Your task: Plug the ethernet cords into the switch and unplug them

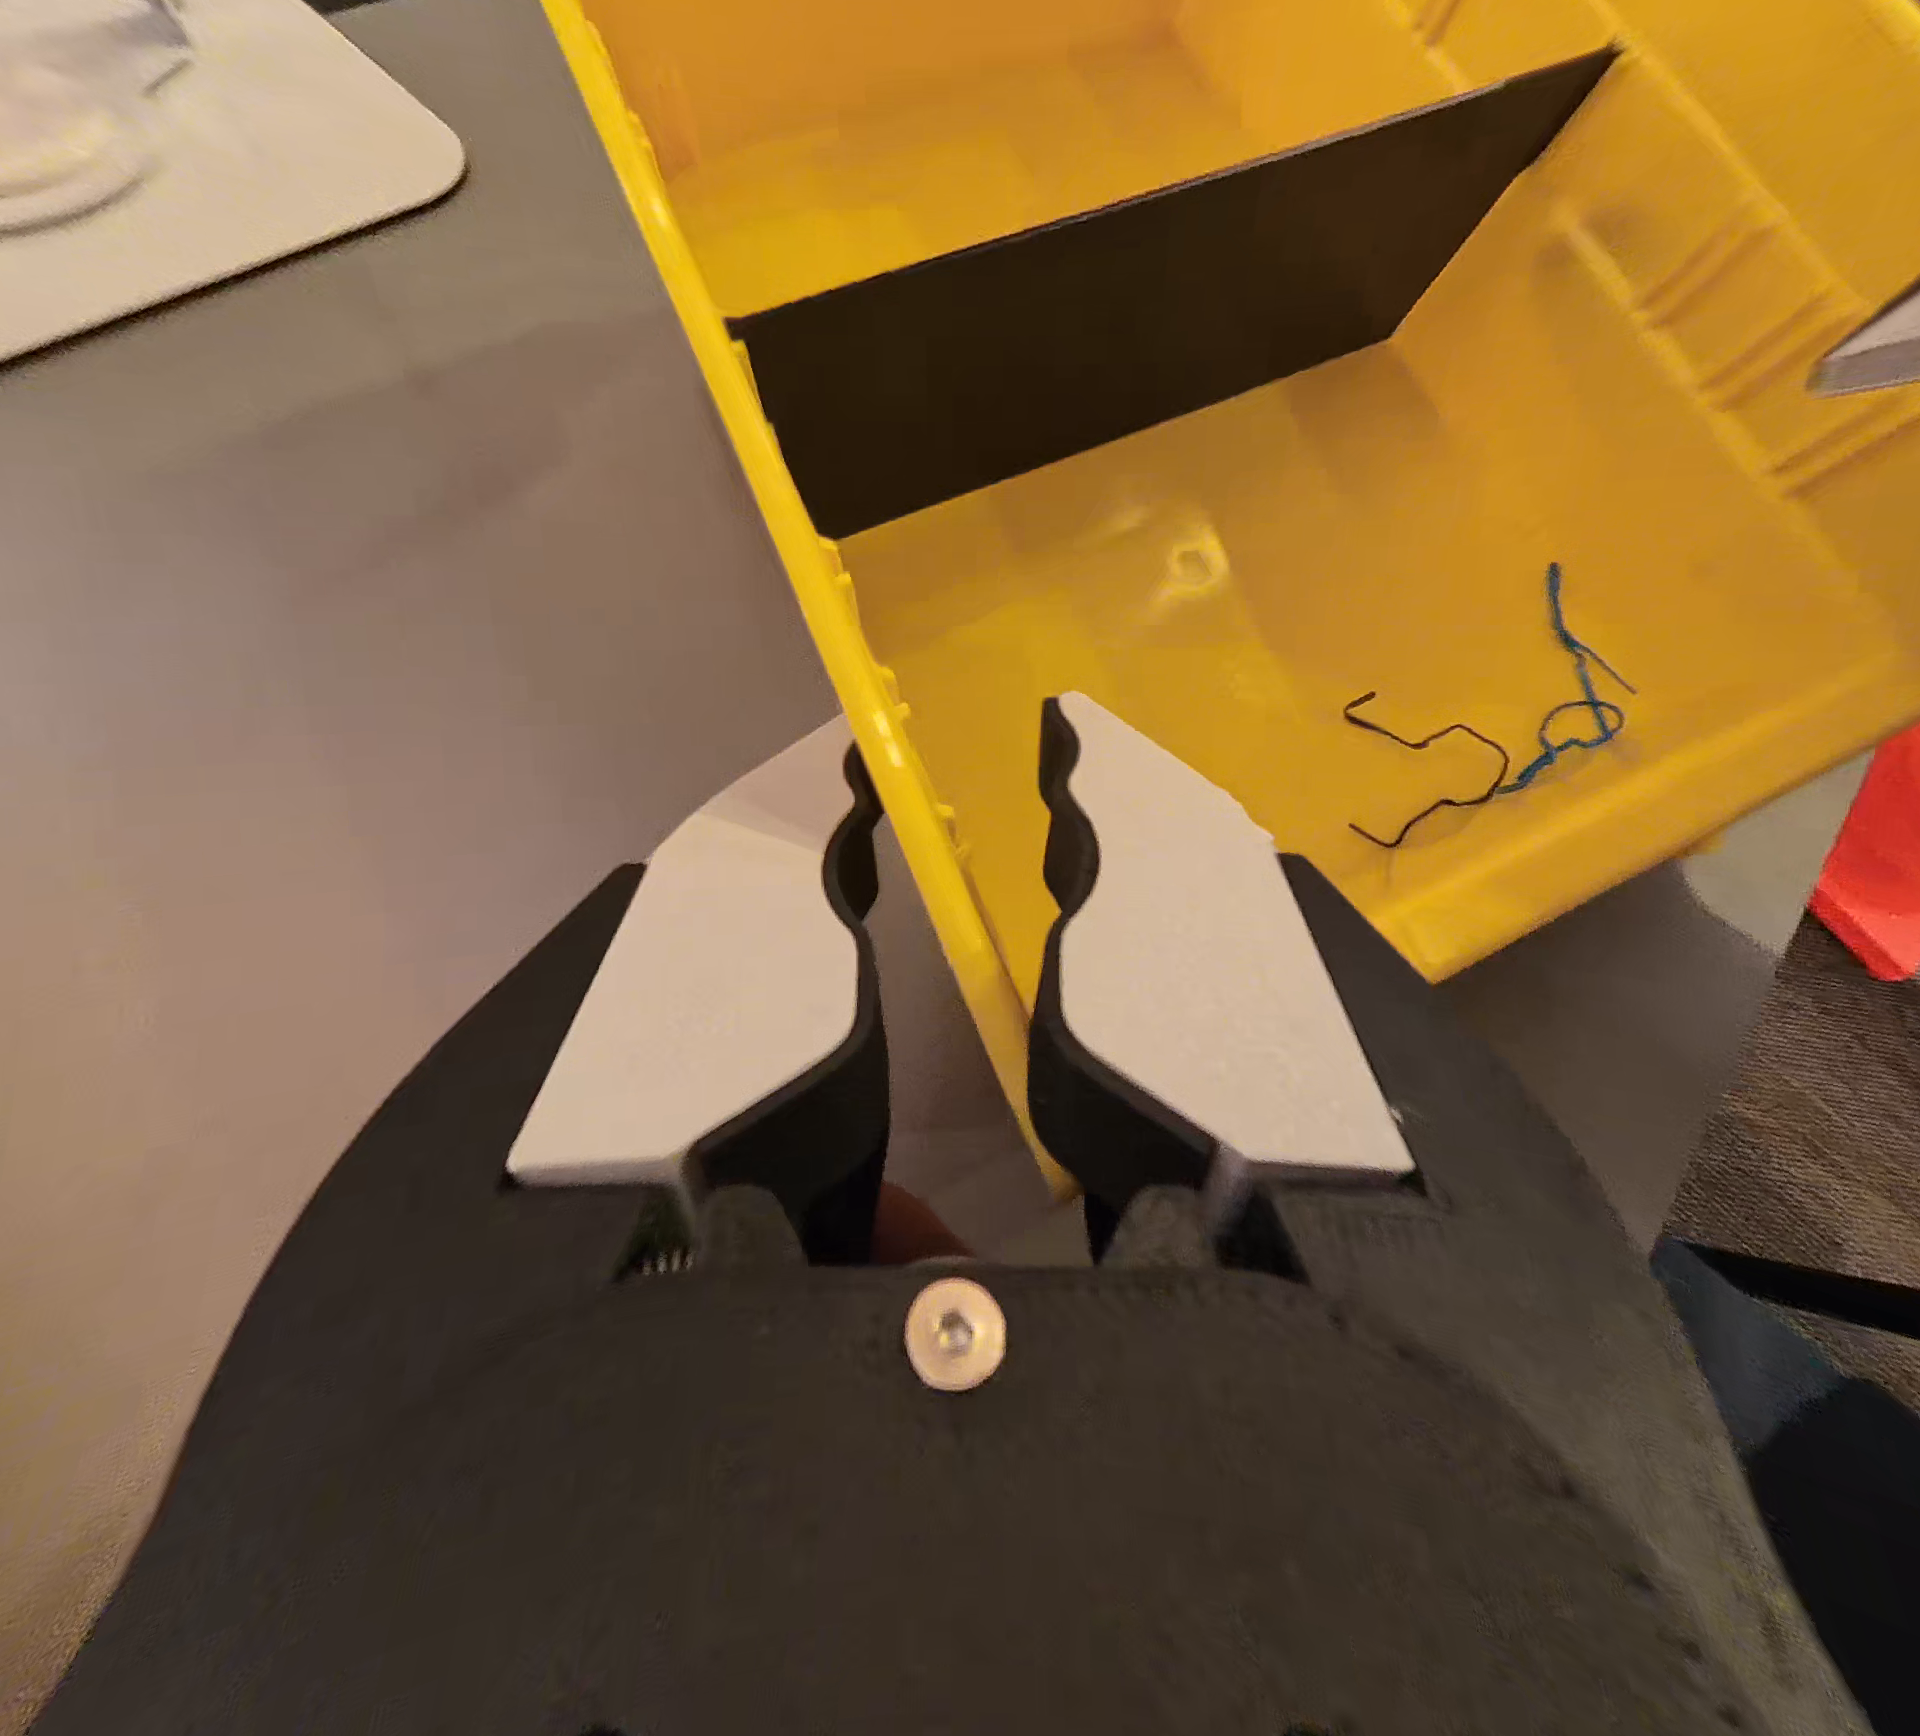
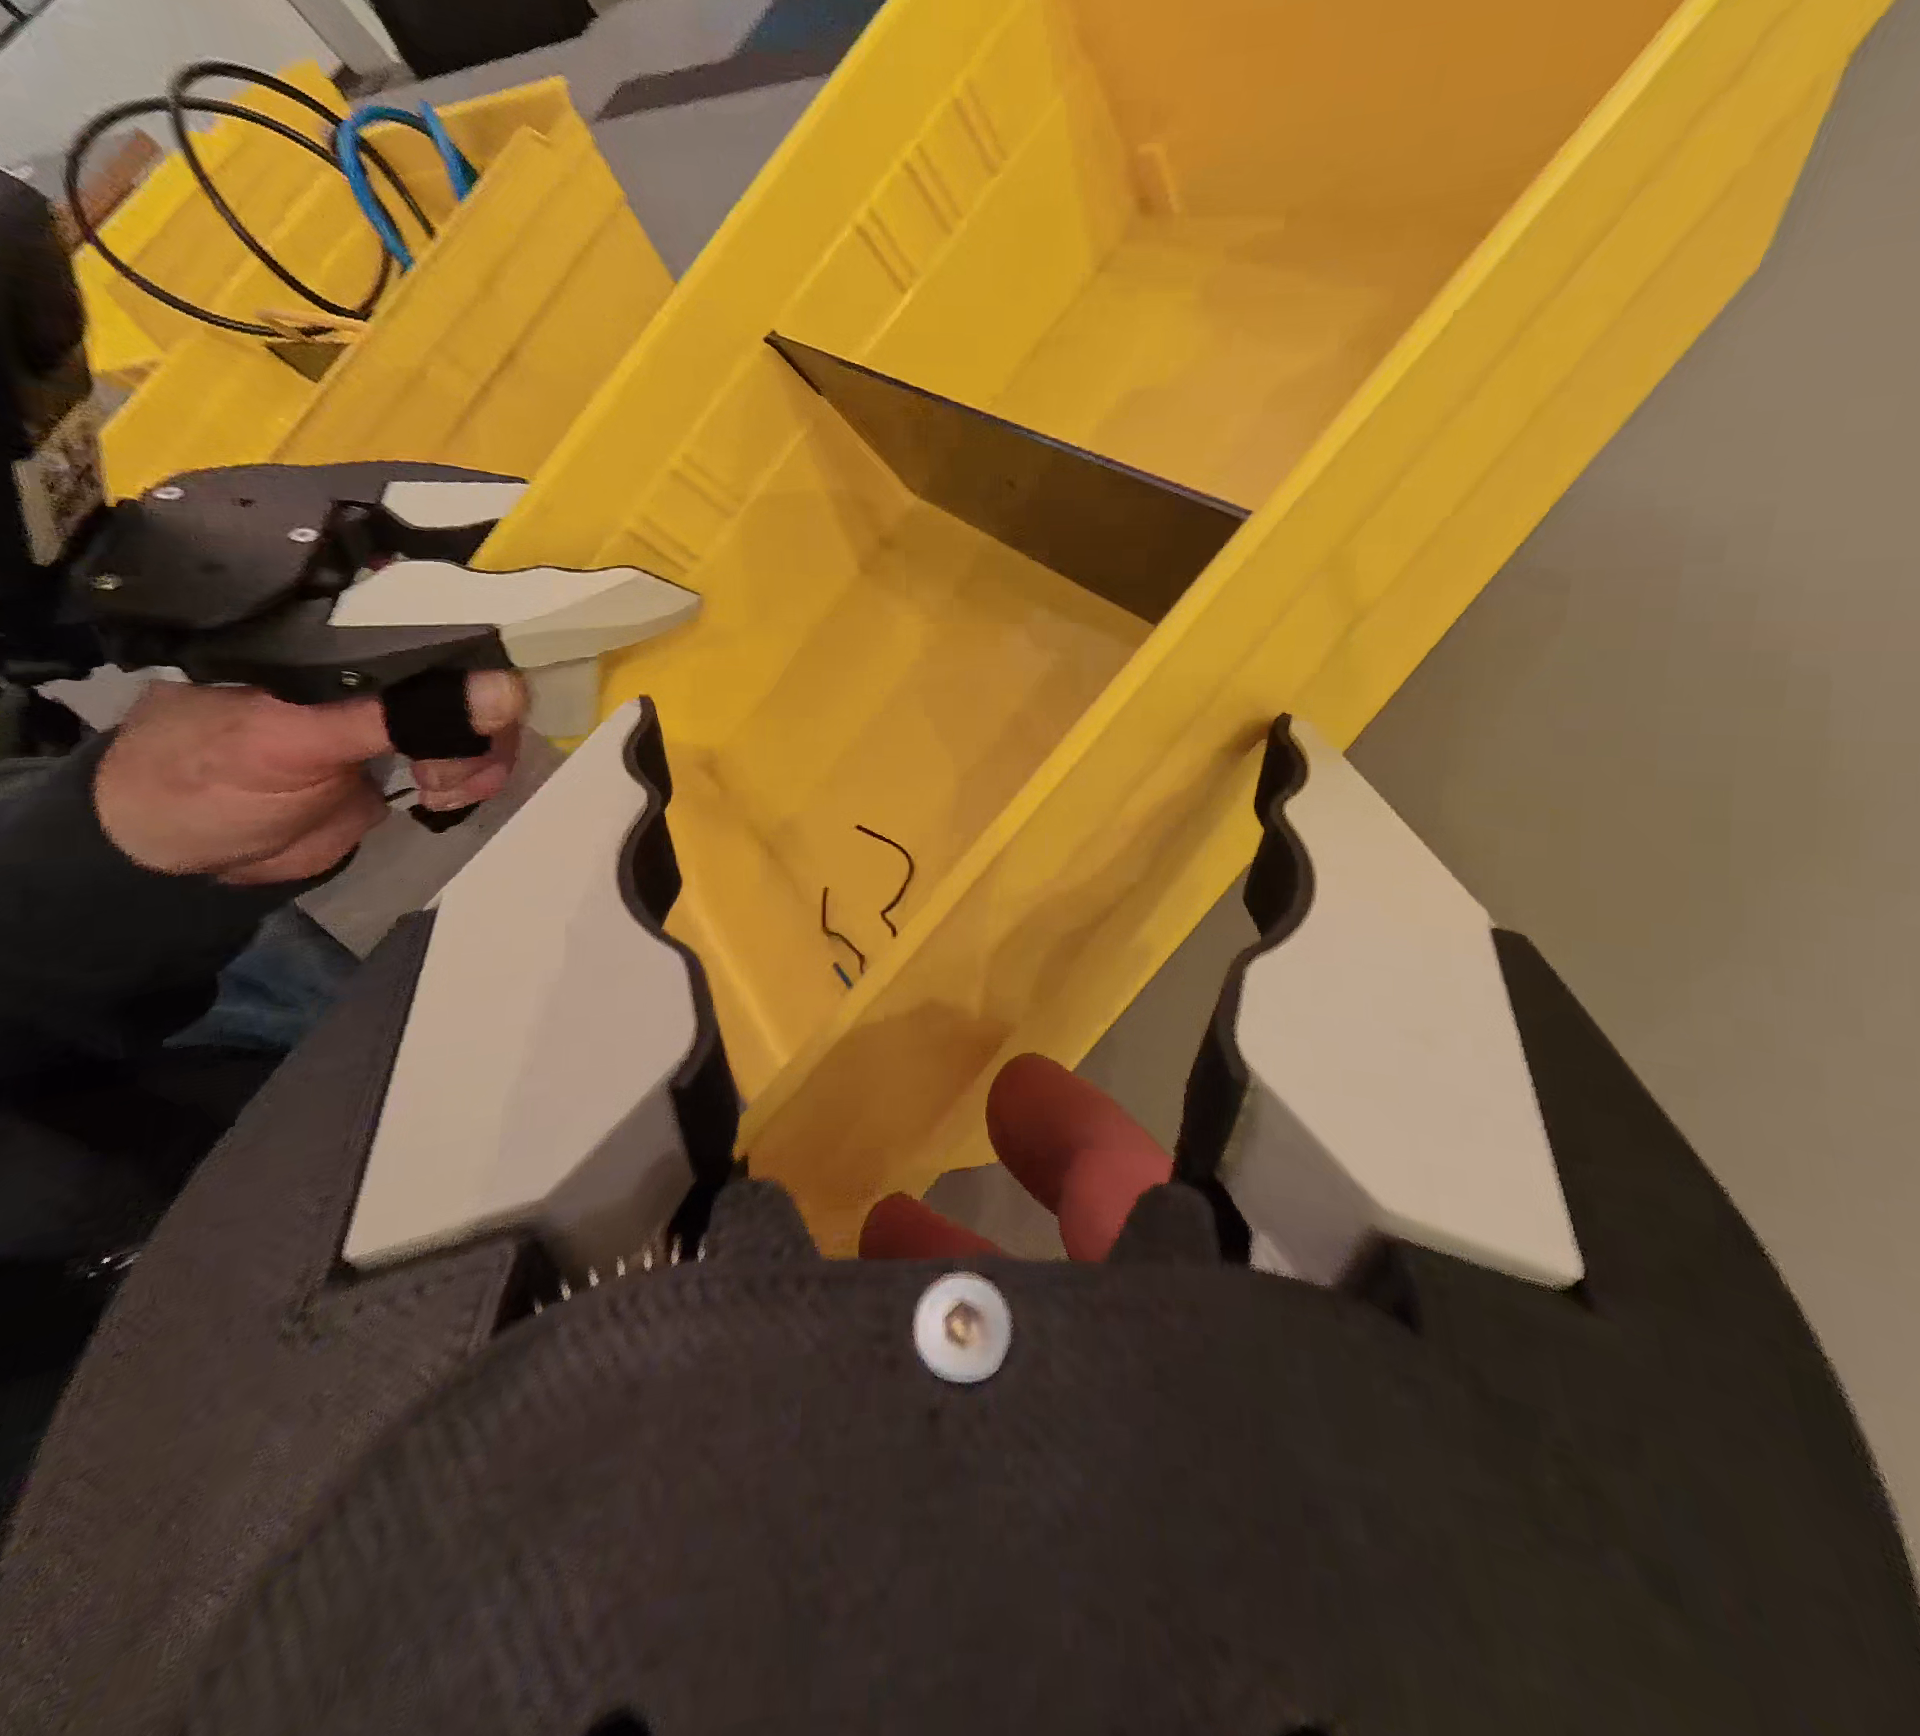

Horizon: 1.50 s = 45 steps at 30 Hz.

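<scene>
Left hand-held gripper (image 1: pixel 961 865) nearly closed, fingers straddling the side wall of a yellow bin (image 1: pixel 935 3), one finger inside, one outside; clamped on that wall near its corner. Bin's long axis runs from 6 toward 1 o'clock in the right wrist view; one black divider (image 1: pixel 1091 367) splits it into two compartments. Near compartment holds two scraps: one black wire piece (image 1: pixel 1455 772), one blue thread (image 1: pixel 1569 720). Right hand-held gripper (image 2: pixel 961 813) wide open, holding nothing, set around the bin's near end. Second yellow bin (image 2: pixel 499 315) at 10 o'clock carries ethernet cords (image 2: pixel 218 221): black loops and one blue, arching upward. Switch not visible. Grey surface (image 1: pixel 364 647) beneath.
</scene>
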### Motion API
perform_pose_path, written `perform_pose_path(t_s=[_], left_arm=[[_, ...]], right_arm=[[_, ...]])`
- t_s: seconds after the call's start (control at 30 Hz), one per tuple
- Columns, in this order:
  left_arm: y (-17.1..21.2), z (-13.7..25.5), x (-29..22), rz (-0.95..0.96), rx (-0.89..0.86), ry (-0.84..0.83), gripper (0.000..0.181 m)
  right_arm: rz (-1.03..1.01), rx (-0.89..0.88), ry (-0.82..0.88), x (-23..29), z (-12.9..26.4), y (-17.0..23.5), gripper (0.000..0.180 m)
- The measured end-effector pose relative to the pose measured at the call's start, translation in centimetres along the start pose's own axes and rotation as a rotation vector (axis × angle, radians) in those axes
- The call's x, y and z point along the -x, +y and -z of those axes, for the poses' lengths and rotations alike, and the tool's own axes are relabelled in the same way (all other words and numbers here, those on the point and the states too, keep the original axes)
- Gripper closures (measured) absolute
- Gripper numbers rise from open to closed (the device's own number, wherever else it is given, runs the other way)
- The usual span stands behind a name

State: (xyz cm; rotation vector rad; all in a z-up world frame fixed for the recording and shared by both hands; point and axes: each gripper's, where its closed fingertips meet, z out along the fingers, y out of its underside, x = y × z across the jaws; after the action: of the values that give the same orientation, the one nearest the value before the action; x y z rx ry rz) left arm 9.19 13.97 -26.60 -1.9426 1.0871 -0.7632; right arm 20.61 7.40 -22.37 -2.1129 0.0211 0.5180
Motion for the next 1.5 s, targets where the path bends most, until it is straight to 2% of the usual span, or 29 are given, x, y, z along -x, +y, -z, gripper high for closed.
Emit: perform_pose_path(t_s=[0.13,0.33,0.57,0.67,0.73,0.87,0.97,1.1,1.2,1.27,1.37,1.47,1.5], left_arm=[[-0.2,-0.6,-1.0,-0.019,0.033,0.026,0.142],[-0.1,-0.9,-2.7,0.002,0.087,0.129,0.123],[-0.6,0.0,-3.3,-0.071,0.067,0.14,0.112],[-1.7,1.6,-2.7,-0.073,0.035,0.133,0.107],[-2.3,3.6,-1.8,-0.095,0.006,0.103,0.111],[-2.8,9.4,3.1,-0.139,-0.037,-0.075,0.114],[-2.2,15.2,9.7,-0.097,-0.048,-0.27,0.116],[1.8,23.7,20.8,-0.11,0.047,-0.637,0.117],[5.8,28.2,26.7,-0.079,0.161,-0.797,0.116],[8.1,29.5,29.1,-0.047,0.22,-0.837,0.117],[11.6,29.1,31.0,0.004,0.313,-0.804,0.121],[13.7,27.9,31.6,0.056,0.348,-0.749,0.142],[13.8,27.8,31.7,0.068,0.333,-0.746,0.157]], right_arm=[[0.025,0.054,0.055,-2.1,-0.4,0.8,0.077],[0.081,0.143,0.164,-4.4,-1.5,2.7,0.08],[0.261,0.224,0.338,-7.0,-1.4,2.8,0.112],[0.277,0.226,0.357,-7.7,-1.2,2.5,0.122],[0.303,0.234,0.378,-8.1,-1.0,2.4,0.126],[0.346,0.236,0.427,-9.4,-0.3,1.7,0.148],[0.363,0.247,0.422,-10.0,0.1,1.7,0.151],[0.374,0.254,0.425,-11.0,0.7,1.6,0.152],[0.366,0.258,0.44,-12.3,1.5,1.5,0.152],[0.366,0.261,0.454,-13.1,2.1,1.4,0.152],[0.362,0.268,0.472,-14.6,3.2,1.3,0.152],[0.347,0.289,0.492,-16.1,4.3,1.4,0.153],[0.343,0.292,0.494,-16.6,4.7,1.4,0.153]])
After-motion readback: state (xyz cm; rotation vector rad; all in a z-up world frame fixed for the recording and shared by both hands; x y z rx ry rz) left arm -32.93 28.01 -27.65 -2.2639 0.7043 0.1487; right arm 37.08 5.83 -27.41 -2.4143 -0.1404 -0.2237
